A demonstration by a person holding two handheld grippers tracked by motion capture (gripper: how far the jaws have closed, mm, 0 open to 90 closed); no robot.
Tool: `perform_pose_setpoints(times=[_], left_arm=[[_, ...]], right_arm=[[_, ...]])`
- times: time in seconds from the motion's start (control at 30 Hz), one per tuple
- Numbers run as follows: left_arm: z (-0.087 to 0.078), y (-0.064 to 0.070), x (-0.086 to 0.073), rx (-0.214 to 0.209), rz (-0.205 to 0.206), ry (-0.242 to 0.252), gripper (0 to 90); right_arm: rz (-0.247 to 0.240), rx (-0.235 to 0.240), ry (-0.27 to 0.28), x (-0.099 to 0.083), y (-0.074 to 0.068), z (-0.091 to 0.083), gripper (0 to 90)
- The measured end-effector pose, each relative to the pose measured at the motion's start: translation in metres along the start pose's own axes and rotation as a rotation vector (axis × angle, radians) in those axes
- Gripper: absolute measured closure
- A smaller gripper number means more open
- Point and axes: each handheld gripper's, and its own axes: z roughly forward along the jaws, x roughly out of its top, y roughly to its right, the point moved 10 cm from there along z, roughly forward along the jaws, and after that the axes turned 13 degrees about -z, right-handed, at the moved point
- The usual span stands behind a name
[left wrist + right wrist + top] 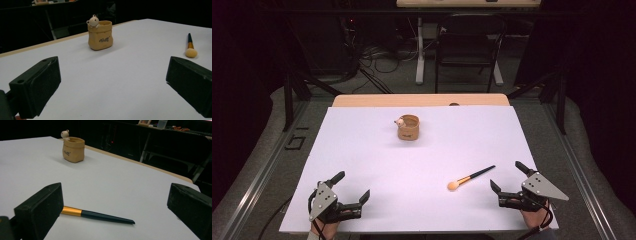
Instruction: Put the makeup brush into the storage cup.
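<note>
While flat on the table [362, 165], the brush [470, 177] shows an orange, seemingly fluffy head.

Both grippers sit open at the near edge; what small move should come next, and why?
Probably the right gripper should ease forward-left to straddle the makeup brush. Its jaws are wide open, the brush lies flat just beside it, and the bear pot stands farther off. The left gripper is farther away.

A small tan sack-shaped pot with a bear figure [408, 127] stands mid-table toward the far edge of the white-covered table [362, 150]; a black-handled, gold-ferruled makeup brush [470, 177] lies nearer, right.
</note>
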Motion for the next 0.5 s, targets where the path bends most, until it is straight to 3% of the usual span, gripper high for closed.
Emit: perform_pose_setpoints(times=[0.5], left_arm=[[0.0, -0.001, 0.0, 0.004, 0.001, -0.006, 0.0]], right_arm=[[0.0, -0.006, -0.013, -0.006, 0.013, 0.017, 0.1]])
